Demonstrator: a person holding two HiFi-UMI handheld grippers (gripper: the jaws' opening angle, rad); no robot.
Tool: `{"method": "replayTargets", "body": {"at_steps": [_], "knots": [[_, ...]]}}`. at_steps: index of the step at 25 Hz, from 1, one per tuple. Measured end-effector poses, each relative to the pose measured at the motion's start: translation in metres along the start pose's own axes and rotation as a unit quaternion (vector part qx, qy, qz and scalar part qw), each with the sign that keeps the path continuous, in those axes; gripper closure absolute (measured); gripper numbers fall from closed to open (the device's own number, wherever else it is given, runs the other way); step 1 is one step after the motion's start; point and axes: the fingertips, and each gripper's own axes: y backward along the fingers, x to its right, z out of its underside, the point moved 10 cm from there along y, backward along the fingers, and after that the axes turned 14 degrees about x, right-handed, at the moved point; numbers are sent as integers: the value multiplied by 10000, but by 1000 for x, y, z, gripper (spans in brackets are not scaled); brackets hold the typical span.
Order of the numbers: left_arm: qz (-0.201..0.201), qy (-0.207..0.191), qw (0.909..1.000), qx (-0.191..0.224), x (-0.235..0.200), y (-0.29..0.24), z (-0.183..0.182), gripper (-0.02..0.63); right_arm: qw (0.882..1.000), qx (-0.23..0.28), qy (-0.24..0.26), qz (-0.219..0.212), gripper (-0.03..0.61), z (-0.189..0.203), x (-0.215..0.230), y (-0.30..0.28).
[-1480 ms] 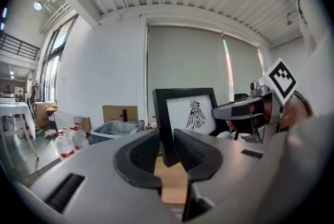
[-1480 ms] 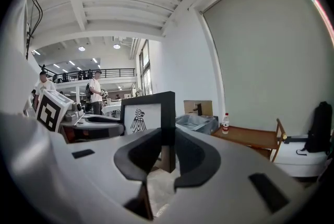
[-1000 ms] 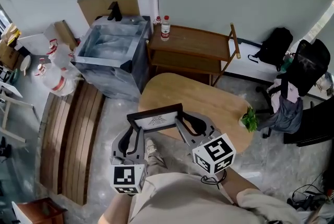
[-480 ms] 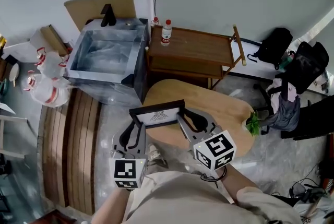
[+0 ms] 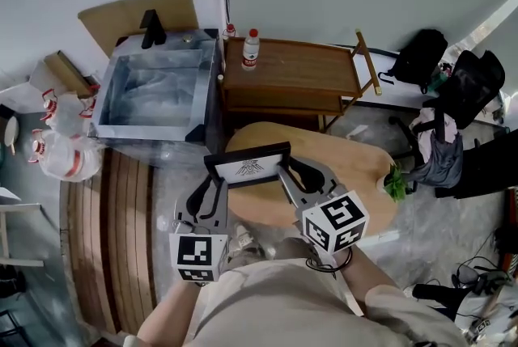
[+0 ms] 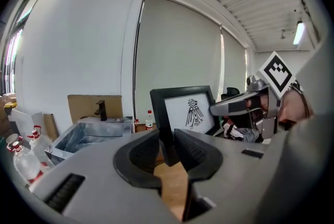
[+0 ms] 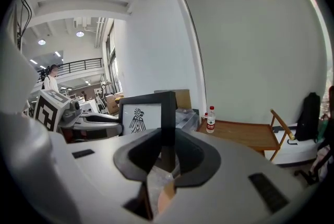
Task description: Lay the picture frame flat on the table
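Jaws of left gripper (image 5: pixel 214 185) & right gripper (image 5: pixel 285 174) clamped on picture frame (image 5: pixel 248 168) side edges, frame upright over near edge of desk (image 5: pixel 356 163). Prob. mid-carry. Next: lower onto desk, tip flat, let go
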Motion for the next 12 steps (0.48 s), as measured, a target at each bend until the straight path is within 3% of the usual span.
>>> {"method": "replayTargets", "body": {"at_steps": [12], "knots": [[-331, 125, 9983, -460, 0, -42, 18, 529, 9979, -457, -387, -263, 517, 17, 45, -35]]}}
